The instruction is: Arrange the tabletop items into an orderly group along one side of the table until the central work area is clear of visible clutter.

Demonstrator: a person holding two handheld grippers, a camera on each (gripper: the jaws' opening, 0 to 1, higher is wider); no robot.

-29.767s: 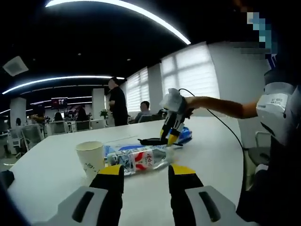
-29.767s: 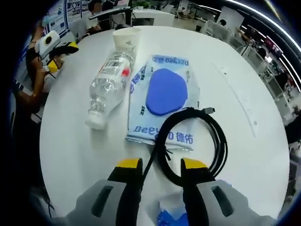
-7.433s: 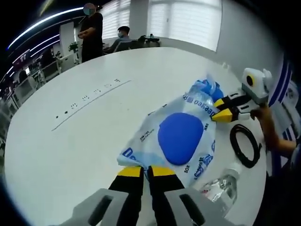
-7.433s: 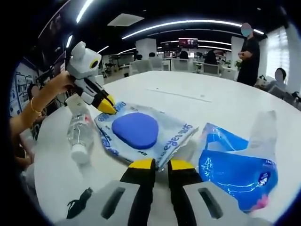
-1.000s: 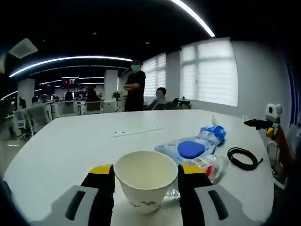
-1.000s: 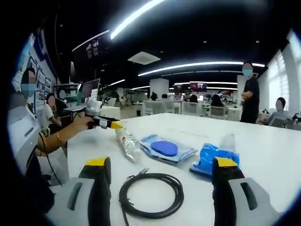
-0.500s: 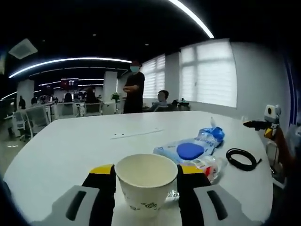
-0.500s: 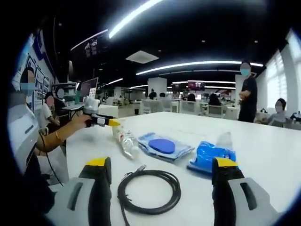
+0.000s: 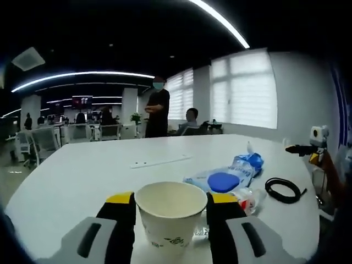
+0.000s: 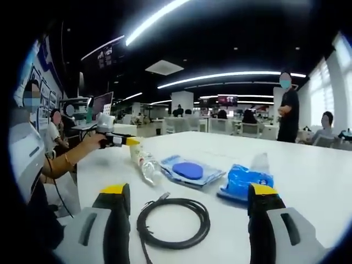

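A: Start from the left hand-held gripper (image 9: 170, 203). What is it doing?

B: Its two yellow-tipped jaws stand on either side of a white paper cup (image 9: 170, 213) at the bottom middle of the left gripper view, touching its wall. It looks closed on the cup, which sits upright between them, low over the white surface (image 9: 82, 176).

A: And the right hand-held gripper (image 10: 187, 206)?

B: Wide open, holding nothing. In the right gripper view its jaws rise at the lower left and lower right of the frame, and a coiled black cable (image 10: 173, 223) lies on the surface between them.

A: What lies further out?

B: Beyond the cup, right of centre in the left gripper view, a clear water bottle (image 9: 246, 197) lies on its side. Just behind it is a flat pack with a blue oval (image 9: 220, 180), then a crumpled blue bag (image 9: 247, 162). These sit close together in a loose row toward the right of the frame.

A: So which step is in hand?

B: By the look of it, the cup is being carried to join that row. The middle of the surface is already mostly bare.

A: What does the next move call for?

B: Probably setting the cup down upright beside the bottle, then opening the jaws gently so the light cup does not tip.
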